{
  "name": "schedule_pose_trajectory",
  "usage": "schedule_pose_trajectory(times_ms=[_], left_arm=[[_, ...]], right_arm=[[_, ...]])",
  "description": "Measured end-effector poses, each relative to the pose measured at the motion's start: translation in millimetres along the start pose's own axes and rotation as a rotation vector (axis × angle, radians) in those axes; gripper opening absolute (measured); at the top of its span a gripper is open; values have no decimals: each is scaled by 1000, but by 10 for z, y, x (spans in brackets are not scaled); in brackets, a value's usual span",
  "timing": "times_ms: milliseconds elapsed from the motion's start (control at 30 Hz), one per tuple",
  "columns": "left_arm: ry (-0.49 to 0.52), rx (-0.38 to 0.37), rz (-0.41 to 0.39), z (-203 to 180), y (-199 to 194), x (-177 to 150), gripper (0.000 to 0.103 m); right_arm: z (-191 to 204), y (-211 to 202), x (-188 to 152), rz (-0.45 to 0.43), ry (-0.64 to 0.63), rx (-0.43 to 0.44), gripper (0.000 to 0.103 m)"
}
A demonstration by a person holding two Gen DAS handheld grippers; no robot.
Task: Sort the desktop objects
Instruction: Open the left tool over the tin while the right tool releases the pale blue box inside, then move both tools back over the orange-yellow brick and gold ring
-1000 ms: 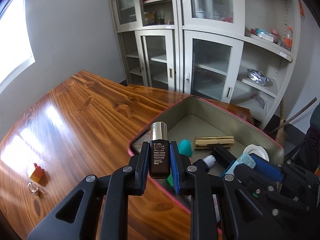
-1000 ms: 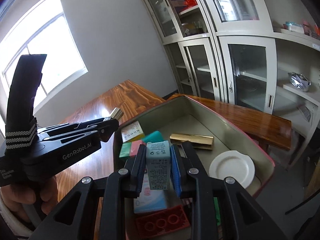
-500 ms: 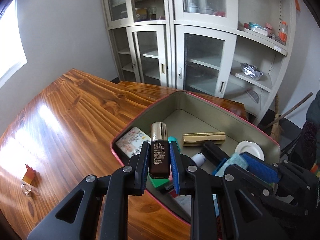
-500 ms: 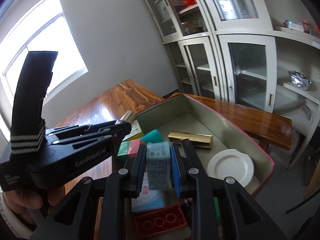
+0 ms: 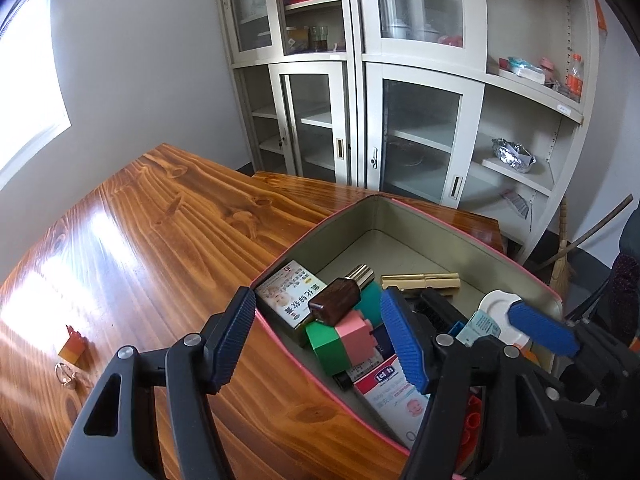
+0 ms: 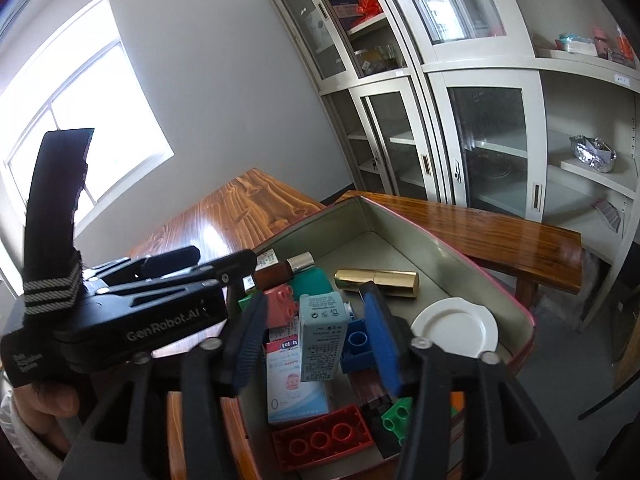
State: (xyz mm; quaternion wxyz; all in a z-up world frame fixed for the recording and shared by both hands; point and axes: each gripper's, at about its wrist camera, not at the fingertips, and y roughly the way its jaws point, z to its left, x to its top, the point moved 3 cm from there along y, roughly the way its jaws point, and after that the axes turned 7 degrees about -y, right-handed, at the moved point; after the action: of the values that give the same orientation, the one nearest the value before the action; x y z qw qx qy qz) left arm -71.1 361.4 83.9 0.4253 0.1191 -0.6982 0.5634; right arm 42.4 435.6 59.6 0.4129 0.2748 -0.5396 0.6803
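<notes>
A pink-rimmed tin box (image 5: 440, 224) sits on the wooden desk (image 5: 160, 232) and holds several items. My left gripper (image 5: 320, 332) is open over the box's near-left edge. The brown serum bottle (image 5: 340, 300) with a gold cap lies tilted on a green block and a pink block (image 5: 356, 336), free of the jaws. My right gripper (image 6: 316, 340) is open over the box. The pale teal carton (image 6: 322, 338) stands between its jaws on a white-and-blue baby-product box (image 6: 294, 384), touching neither pad as far as I can tell.
The box also holds a gold tube (image 6: 376, 280), a white plate (image 6: 456, 328), red (image 6: 324, 440), blue and green bricks and a medicine packet (image 5: 292, 296). A small orange-red brick (image 5: 72, 344) and a metal ring (image 5: 64, 372) lie on the desk at left. Glass-door cabinets (image 5: 360, 100) stand behind.
Both grippers have opened. The left one let go of the serum bottle, which now lies tilted in the box. The right one let go of the teal carton, which stands in the box.
</notes>
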Motion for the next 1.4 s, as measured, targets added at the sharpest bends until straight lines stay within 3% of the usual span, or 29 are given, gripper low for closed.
schedule_pose_trajectory(times_ms=[100, 767, 1400], left_arm=[[-6, -2, -2, 28, -23, -8, 69], [-81, 24, -50, 371, -284, -18, 69], [-117, 56, -51, 620, -399, -132, 69]], right_arm=[[5, -42, 29, -20, -5, -16, 74], [158, -149, 59, -43, -43, -47, 74], [358, -240, 49, -59, -75, -24, 77]])
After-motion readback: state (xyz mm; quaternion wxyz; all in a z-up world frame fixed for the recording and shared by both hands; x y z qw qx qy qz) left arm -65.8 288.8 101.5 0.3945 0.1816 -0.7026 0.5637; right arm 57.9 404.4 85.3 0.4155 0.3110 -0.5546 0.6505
